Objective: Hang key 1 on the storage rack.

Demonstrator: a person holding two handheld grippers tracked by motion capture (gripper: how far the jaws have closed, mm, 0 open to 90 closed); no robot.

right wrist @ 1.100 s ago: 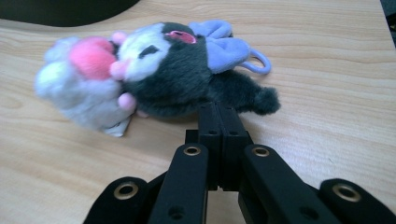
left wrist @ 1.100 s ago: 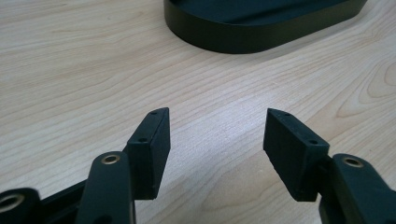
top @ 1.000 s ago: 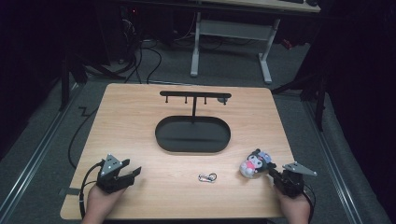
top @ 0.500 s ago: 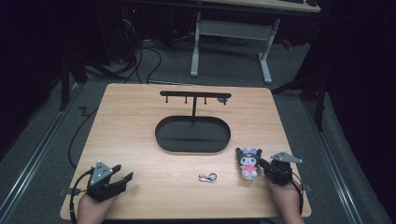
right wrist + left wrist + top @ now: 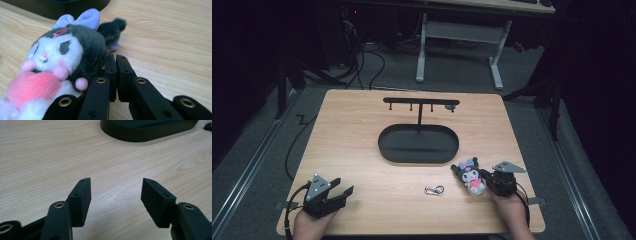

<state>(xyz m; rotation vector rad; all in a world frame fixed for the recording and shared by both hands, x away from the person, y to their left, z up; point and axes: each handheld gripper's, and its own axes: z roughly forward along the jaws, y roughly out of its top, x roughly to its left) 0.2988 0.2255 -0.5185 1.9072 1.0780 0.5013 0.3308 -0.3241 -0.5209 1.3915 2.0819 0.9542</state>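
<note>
A plush toy [image 5: 469,175] with a black hood, lilac bow and pink heart lies at the table's front right. My right gripper [image 5: 484,176] is right behind it. In the right gripper view the jaws [image 5: 115,58] stand pressed together against the dark back of the plush toy [image 5: 62,55]; what they pinch is hidden. A small metal clip [image 5: 434,190] lies on the wood left of the toy. My left gripper [image 5: 346,192] rests at the front left, open, and in its own view the left gripper [image 5: 116,187] has only bare wood between its jaws.
A black stand with an oval base [image 5: 418,145] and a hook bar [image 5: 421,101] occupies the table's middle; the base's edge [image 5: 147,130] lies ahead of the left jaws. Dark floor, cables and a desk frame [image 5: 457,35] surround the table.
My right gripper and the plush toy have shifted left together, towards the clip. The left gripper has drawn back towards the front left corner.
</note>
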